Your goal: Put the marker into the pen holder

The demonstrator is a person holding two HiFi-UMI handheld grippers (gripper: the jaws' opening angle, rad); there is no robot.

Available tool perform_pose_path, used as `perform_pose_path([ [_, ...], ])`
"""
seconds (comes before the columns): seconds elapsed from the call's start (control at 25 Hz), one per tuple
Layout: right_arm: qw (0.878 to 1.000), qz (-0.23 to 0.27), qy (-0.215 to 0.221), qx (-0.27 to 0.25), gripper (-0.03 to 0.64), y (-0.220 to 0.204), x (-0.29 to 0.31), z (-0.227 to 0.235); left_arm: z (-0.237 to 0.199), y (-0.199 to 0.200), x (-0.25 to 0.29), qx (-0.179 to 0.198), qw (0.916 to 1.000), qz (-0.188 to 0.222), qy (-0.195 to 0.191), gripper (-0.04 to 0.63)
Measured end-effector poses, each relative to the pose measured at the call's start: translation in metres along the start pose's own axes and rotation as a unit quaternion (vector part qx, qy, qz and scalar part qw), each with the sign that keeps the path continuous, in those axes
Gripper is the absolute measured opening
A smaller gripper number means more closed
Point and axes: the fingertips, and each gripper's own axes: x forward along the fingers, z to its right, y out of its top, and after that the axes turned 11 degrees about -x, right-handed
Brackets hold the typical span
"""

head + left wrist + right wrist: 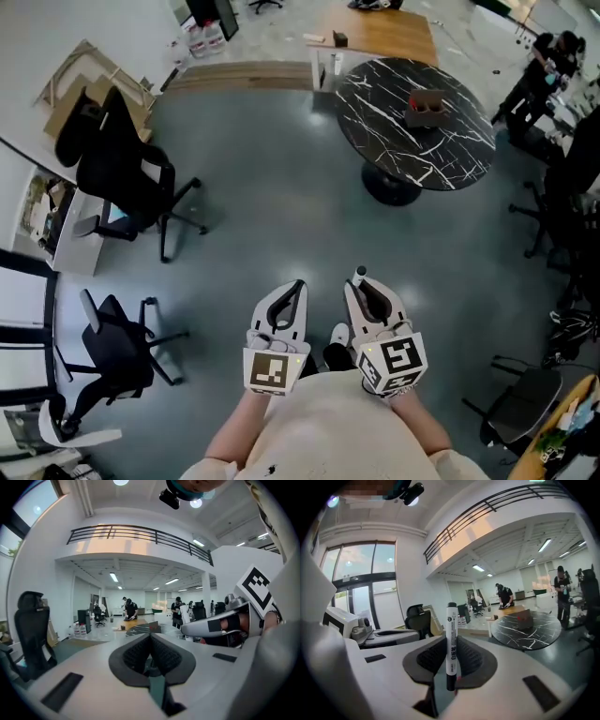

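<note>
A white marker with a black cap stands upright between the pads of my right gripper, which is shut on it. From the head view its tip pokes up from that gripper, held close to the body. My left gripper is beside it, shut with nothing between its pads. A brown box-like pen holder sits on the round black marble table far ahead; in the right gripper view it shows at mid right.
Black office chairs stand to the left on the grey floor. A wooden table lies behind the marble one. People and more chairs are at the right edge. Open floor lies between me and the marble table.
</note>
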Motion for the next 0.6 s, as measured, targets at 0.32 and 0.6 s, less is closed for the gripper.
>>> perform_pose_path([
  [0.32, 0.989, -0.026, -0.140, 0.028, 0.077, -0.016, 0.002, 0.088, 0.031, 0.001, 0.102, -0.008, 0.9912, -0.010, -0.132, 0.008],
  [0.6, 0.971, -0.036, -0.234, 0.033, 0.077, 0.002, 0.034, 0.131, 0.035, 0.017, 0.177, 0.004, 0.9676, -0.012, -0.252, 0.009],
])
